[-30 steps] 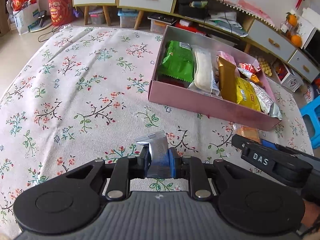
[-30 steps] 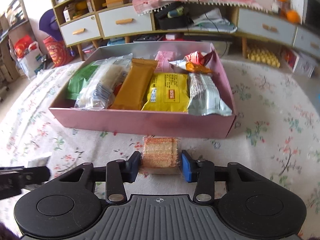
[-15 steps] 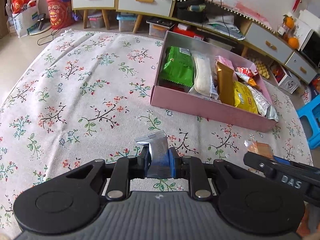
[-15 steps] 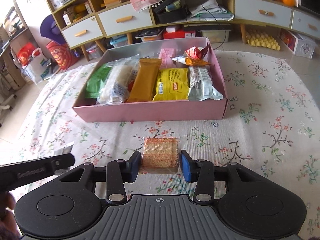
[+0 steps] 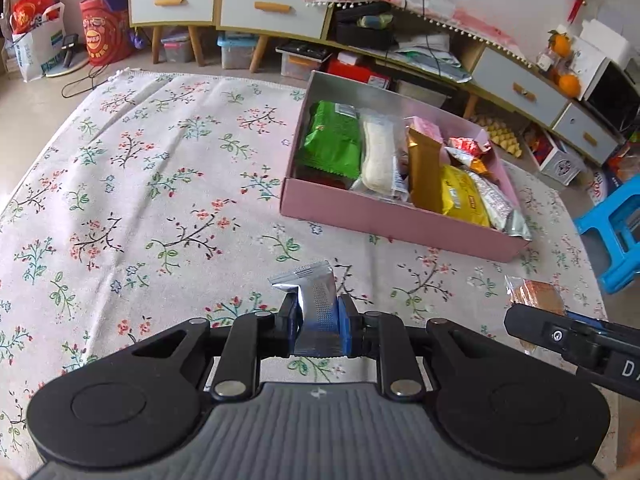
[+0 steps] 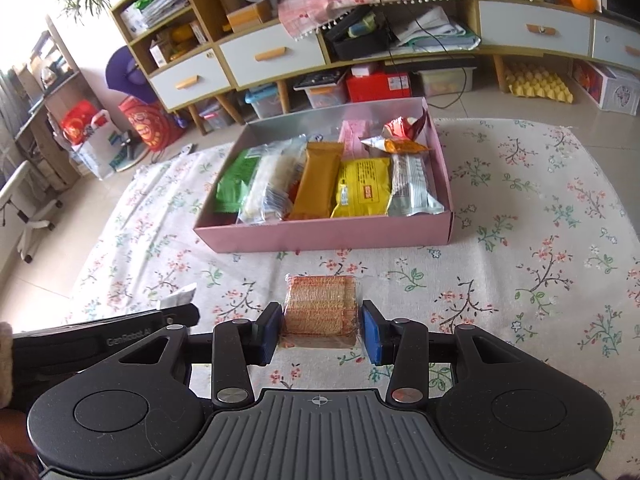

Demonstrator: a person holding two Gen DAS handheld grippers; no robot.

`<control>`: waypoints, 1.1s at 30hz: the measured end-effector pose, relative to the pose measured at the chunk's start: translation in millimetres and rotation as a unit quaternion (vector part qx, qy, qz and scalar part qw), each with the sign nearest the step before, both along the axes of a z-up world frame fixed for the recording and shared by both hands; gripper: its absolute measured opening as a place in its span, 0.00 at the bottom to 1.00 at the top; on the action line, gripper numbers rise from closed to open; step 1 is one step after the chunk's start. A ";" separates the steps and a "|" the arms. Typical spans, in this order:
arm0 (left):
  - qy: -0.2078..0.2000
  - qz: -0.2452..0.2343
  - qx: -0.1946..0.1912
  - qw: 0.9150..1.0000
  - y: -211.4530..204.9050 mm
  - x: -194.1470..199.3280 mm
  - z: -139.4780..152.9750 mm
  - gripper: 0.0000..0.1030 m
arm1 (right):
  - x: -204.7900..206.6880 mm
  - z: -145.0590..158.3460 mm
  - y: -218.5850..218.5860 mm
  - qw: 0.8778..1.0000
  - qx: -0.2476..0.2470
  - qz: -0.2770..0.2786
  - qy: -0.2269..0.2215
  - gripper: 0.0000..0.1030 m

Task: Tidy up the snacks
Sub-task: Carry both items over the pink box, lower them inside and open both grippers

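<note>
A: What can't we make out from here?

B: In the left wrist view we see only the top of the silver packet (image 5: 316,304); its lower end is hidden behind the gripper body. The right gripper (image 5: 560,332) is cut off at the frame's edge there, so we catch one black finger and part of the wafer pack (image 5: 534,294) above it. A scrap of a person's sleeve (image 6: 6,364) shows at the left border of the right wrist view, nothing more.

A: And the print on the wrappers?

B: Too small for us to read. In the pink box (image 6: 332,236) we can tell a green bag (image 6: 234,180), a pale clear-wrapped bar, a brown bar (image 6: 318,178), a yellow bag (image 6: 362,188) and a silvery pack (image 6: 412,188) lying side by side, with a crumpled red and orange wrapper at the back. What lies beneath them we cannot see.

A: How do the tools stand?

B: The left gripper (image 5: 318,316) is nearly pressed together, pinching the silver packet, which sticks up crumpled between the pads. The right gripper (image 6: 320,330) clamps the wafer pack across its width, the blue pads against both sides.

A: And their pose?

B: Both tilt downward over the floral tablecloth (image 5: 140,184), the packs held clear above it. We see the box beyond both, its near wall facing the right gripper. The left gripper (image 6: 176,316) sits beside the right one, on its left.
</note>
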State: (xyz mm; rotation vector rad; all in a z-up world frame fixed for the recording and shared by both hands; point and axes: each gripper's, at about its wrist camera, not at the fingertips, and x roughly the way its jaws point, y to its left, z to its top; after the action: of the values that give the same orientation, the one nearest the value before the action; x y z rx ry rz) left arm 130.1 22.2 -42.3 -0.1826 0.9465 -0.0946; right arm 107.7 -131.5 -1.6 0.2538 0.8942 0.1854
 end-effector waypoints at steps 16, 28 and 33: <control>-0.032 -0.029 0.021 0.999 -24.4 -10.2 14.8 0.18 | -13.1 25.2 -6.0 0.999 0.002 0.001 -0.033 0.40; -0.054 -0.019 0.037 0.998 -28.6 8.0 22.5 0.18 | 1.8 28.6 -4.9 0.999 0.001 0.000 -0.047 0.40; -0.067 -0.014 0.038 0.997 -27.4 23.3 24.9 0.18 | 16.9 29.3 -9.4 0.999 0.001 -0.007 -0.050 0.40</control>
State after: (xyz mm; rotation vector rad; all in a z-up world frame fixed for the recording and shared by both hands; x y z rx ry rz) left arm 153.3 -5.2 -17.4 -0.0914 0.8181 -0.0942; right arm 124.6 -140.9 27.7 0.2510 0.7930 0.1846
